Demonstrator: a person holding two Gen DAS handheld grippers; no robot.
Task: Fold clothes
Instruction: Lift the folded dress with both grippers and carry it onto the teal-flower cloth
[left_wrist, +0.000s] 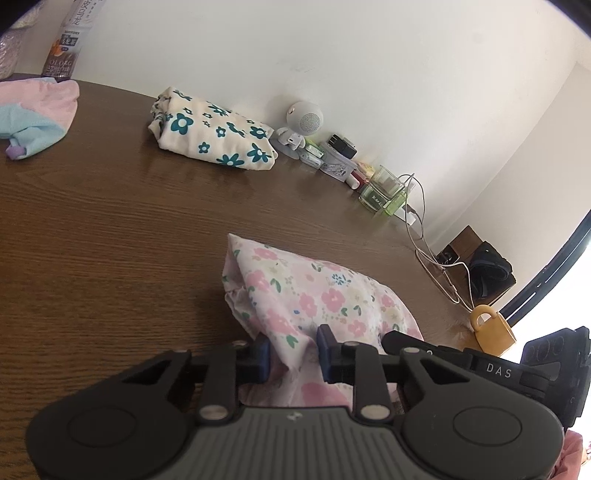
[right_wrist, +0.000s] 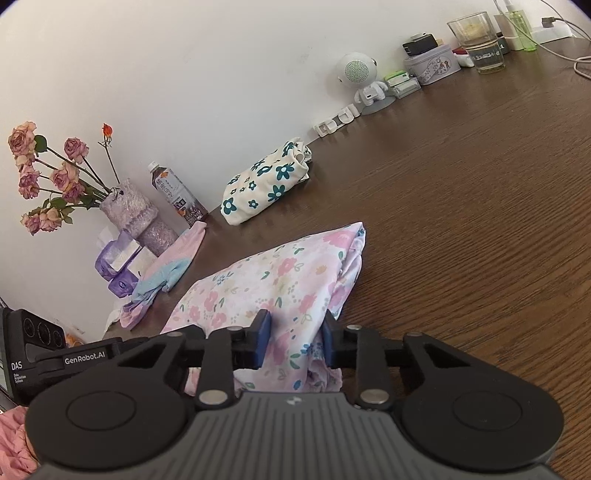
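I have the pink floral garment (left_wrist: 325, 295) between both my claws, on the near part of the brown wooden table (left_wrist: 110, 240). My left claw (left_wrist: 293, 354) has cloth bunched between its blue pads, though a gap shows on each side of the fold, so I cannot tell whether it is truly pinching or only straddling the fabric. My right claw (right_wrist: 295, 341) stands the same way, spread about a ridge of the same cloth, and again I cannot say if the pads bear on it.

The garment looks thin, light and limp. It slumps into soft ridges and would slide easily over this smooth tabletop. It will not hold a crease by itself, so I judge a hem or a corner the best hold, with the cloth kept taut between my two claws.

It lies as a compact folded bundle, its far end pointing away from me, its near edge right at my fingertips.

Farther off, near the wall, a cream garment with teal flowers (right_wrist: 266, 184) lies folded. At the far left a pink and blue cloth (left_wrist: 33, 114) lies loosely heaped beside a drink bottle (right_wrist: 177, 195) and a vase of dried roses (right_wrist: 136, 214).
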